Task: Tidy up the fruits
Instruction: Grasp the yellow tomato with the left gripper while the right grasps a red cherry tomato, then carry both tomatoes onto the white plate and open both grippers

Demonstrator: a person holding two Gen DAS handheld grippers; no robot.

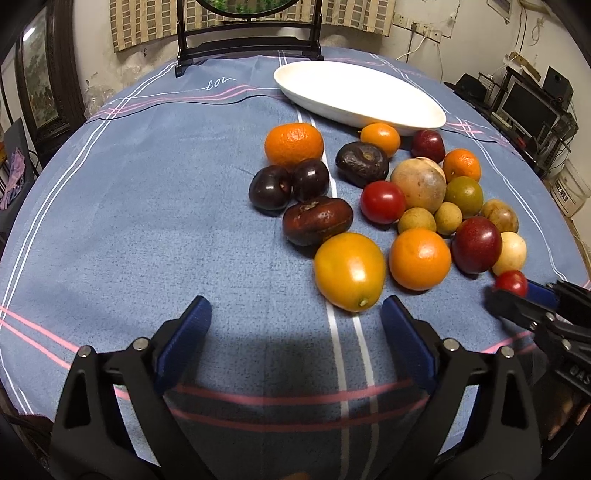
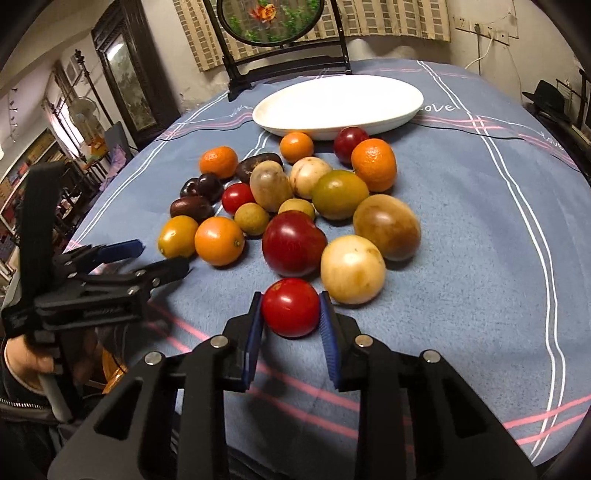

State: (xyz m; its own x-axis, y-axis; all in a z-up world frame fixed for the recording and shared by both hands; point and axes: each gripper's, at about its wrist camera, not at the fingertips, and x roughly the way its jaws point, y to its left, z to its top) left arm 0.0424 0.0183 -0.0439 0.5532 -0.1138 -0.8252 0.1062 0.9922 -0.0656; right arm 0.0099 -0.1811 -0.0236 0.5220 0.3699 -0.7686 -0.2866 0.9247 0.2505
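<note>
Several fruits lie in a heap on the blue tablecloth (image 1: 147,206): oranges, dark plums, tomatoes, pale round fruits. A white oval dish (image 1: 354,92) (image 2: 336,103) stands bare behind the heap. My right gripper (image 2: 291,314) is shut on a small red tomato (image 2: 290,306) at the heap's near edge, both blue pads pressing its sides; the left wrist view shows the same tomato (image 1: 511,282) and right gripper (image 1: 517,291) at the far right. My left gripper (image 1: 295,314) stands open above bare cloth, nothing between its fingers, just short of a yellow-orange fruit (image 1: 349,271). It shows as well at the left of the right wrist view, the left gripper (image 2: 159,258).
A dark wooden stand with a round panel (image 2: 273,22) rises at the table's far edge behind the dish. Shelves and a monitor (image 1: 528,107) stand off the table's right side. A person's hand (image 2: 29,365) holds the left gripper's handle.
</note>
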